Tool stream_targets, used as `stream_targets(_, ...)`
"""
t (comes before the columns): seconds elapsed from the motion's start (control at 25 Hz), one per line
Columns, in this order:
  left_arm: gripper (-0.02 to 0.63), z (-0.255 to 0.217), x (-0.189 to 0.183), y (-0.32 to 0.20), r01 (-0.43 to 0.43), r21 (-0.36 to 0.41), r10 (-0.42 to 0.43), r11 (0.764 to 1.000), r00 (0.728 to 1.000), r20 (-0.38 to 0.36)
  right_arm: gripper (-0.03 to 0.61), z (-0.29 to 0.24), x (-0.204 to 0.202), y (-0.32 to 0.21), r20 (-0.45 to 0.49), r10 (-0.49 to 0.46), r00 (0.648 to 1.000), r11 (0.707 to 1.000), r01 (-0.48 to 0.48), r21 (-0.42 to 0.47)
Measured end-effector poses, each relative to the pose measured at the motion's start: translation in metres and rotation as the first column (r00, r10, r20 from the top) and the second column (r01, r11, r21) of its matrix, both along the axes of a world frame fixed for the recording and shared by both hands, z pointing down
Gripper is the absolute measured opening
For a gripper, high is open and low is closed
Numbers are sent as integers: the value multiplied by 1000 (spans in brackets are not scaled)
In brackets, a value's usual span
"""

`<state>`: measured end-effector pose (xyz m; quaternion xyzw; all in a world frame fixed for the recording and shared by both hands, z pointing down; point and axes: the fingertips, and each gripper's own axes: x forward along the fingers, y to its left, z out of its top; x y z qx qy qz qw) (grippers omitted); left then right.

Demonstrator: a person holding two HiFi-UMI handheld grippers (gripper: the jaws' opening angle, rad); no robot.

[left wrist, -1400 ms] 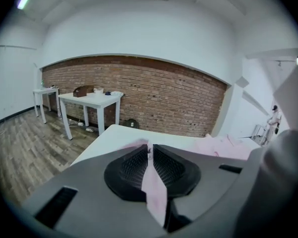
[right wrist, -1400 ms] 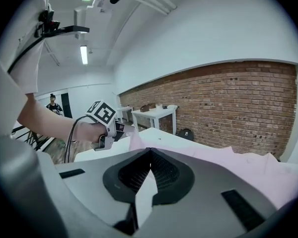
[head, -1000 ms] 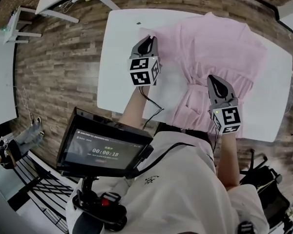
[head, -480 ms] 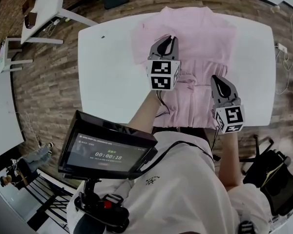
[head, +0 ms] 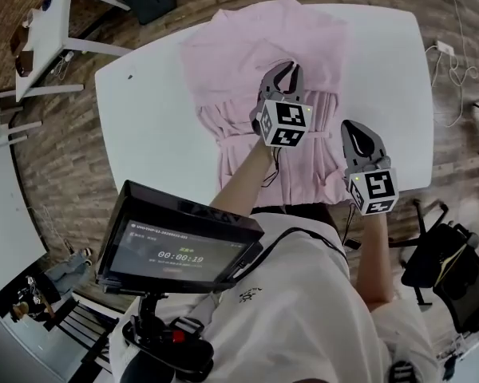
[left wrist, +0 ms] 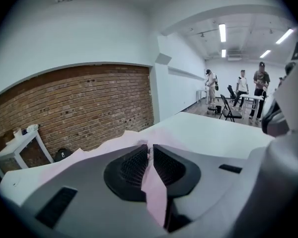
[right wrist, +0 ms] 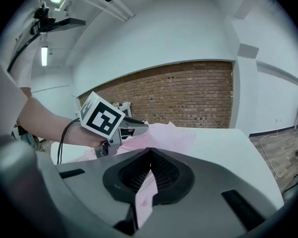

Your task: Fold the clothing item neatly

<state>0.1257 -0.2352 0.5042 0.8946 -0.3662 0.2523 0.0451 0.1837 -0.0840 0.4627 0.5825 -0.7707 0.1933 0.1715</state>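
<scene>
a: where are your arms?

b: both reach forward and slope downward over the white table (head: 144, 126). my left forearm (head: 243, 183) stretches further out, so my left claw (head: 283, 70) is over the middle of the pink garment (head: 239, 54). my right claw (head: 358, 132) sits nearer my body, at the garment's right edge. the two claws are near each other, the left one ahead of the right.

a: how wide is the left claw?

b: its jaws are nearly together, and the narrow gap between them is filled by a fold of pink cloth. the ribbed pads (left wrist: 134, 165) pinch that fold, and a strip of it trails back between them toward the camera.

a: and the right one?

b: closed tight on a thin pleat of the same pink cloth, with a strip running down between its jaws too. in the right gripper view my left claw shows just ahead and to the left, above the fabric, with its black-and-white marker cube (right wrist: 102, 117) facing me.

a: where does the garment lie?

b: it is spread on the table. the wide upper part is at the far side, and its far end reaches the table's far edge. the narrower pleated part runs toward me. a wooden floor (head: 80, 166) surrounds the table, and the gripper views show a brick wall (left wrist: 74, 103) beyond it.
</scene>
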Motion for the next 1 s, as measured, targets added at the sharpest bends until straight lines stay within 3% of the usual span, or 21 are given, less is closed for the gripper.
stream_targets(0.16, 38, 32, 21, 13, -102, -18, 103, 995, 990, 98, 5, 7, 13, 4, 1, 16, 1000, 1000, -16, -11)
stream_targets(0.28, 73, 49, 36, 28, -228, -27, 229, 973, 958, 170, 5, 11, 16, 3, 1, 17, 1000, 1000, -17, -19)
stream_targets(0.36, 124, 51, 44, 37, -293, -24, 293, 956, 940, 174, 5, 13, 16, 1, 1, 17, 1000, 1000, -17, -20)
stream_targets(0.48, 216, 47, 50, 47, -324, -45, 327, 945, 939, 106, 5, 13, 17, -8, 2, 18, 1000, 1000, -18, -11)
stream_targets(0.56, 272, 41, 46, 49, -304, -60, 307, 951, 951, 40, 5, 14, 17, -17, -1, 6, 1000, 1000, -6, -2)
stream_targets(0.72, 287, 30, 20, 45, -227, -102, 221, 968, 973, -73, 5, 17, 7, -41, -21, -44, 999, 999, 45, 20)
stream_targets(0.88, 285, 21, -31, 22, -116, -138, 100, 984, 989, -113, 6, 23, -25, -73, -79, -129, 988, 991, 132, 35)
stream_targets(1.0, 285, 24, -78, -2, -27, -176, 9, 984, 994, -105, 8, 32, -66, -107, -159, -236, 959, 969, 244, 30)
